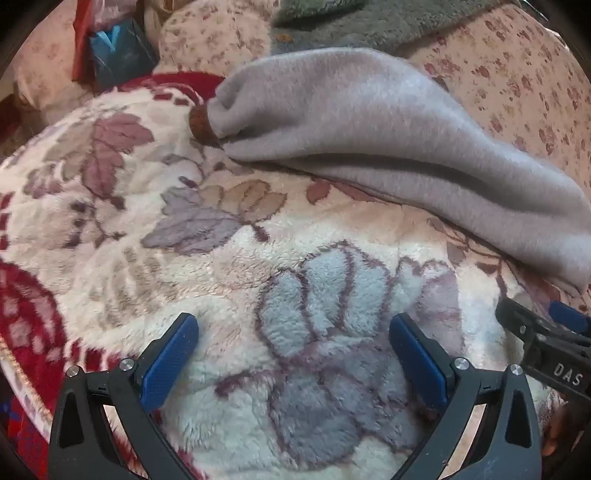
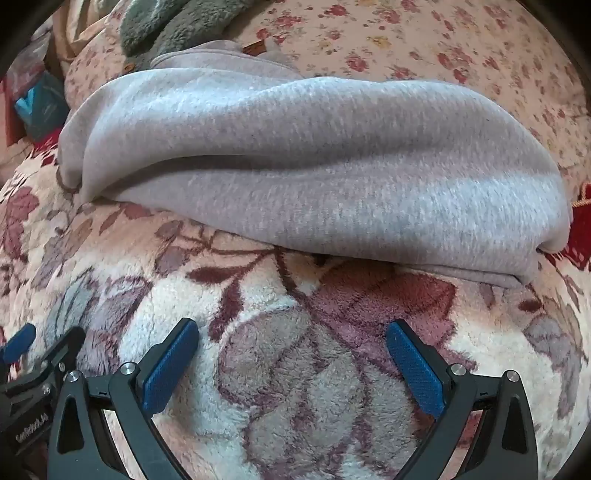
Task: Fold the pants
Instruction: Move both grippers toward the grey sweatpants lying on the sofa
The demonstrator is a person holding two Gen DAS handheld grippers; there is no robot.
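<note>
The grey fleece pants [image 1: 369, 125] lie folded in a thick bundle on a floral plush blanket [image 1: 229, 280]. In the right wrist view the pants [image 2: 295, 166] fill the middle, their folded edge facing me. My left gripper [image 1: 293, 332] is open and empty above the blanket, short of the pants. My right gripper [image 2: 291, 336] is open and empty too, just in front of the pants' near edge. The right gripper [image 1: 546, 343] shows at the right edge of the left wrist view. The left gripper [image 2: 33, 358] shows at the lower left of the right wrist view.
A pink floral sheet [image 2: 424, 40] lies beyond the pants. A grey-green fuzzy cloth [image 2: 173, 26] sits at the back. A floral pillow [image 1: 218, 37] and a blue packet [image 1: 118, 51] lie at the far left. A small brown round thing [image 1: 201, 125] touches the pants' left end.
</note>
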